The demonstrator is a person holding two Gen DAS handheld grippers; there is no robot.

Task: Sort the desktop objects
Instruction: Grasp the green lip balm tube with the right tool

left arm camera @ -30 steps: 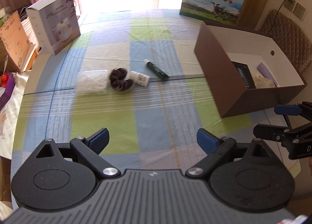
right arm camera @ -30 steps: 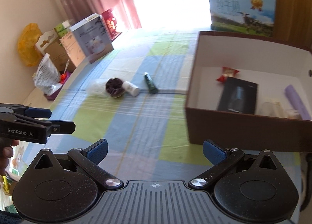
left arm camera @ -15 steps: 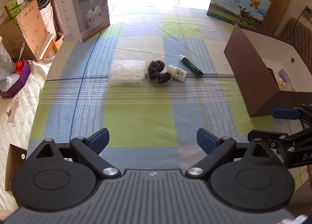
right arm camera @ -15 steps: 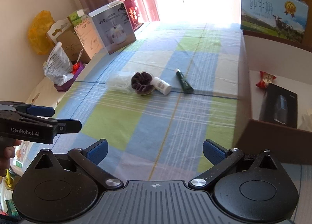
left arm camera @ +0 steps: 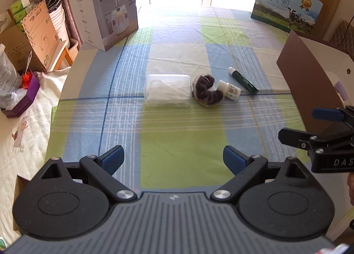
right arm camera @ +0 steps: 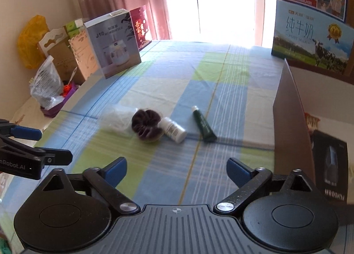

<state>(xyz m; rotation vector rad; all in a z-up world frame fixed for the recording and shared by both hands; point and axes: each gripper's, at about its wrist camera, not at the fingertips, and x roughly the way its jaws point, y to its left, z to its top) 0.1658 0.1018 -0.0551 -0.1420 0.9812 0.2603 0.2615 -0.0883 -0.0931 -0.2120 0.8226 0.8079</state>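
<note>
Scrunchie (right arm camera: 147, 129) lies beyond closing right hand-held gripper (right arm camera: 176, 171).

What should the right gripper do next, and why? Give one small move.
Probably carry the right gripper forward and down toward the green tube. Its jaws are closing with nothing between them. The tube lies nearest the brown box, at the end of the row with the white bottle, scrunchie and clear pouch, so it looks easiest to take first.
</note>
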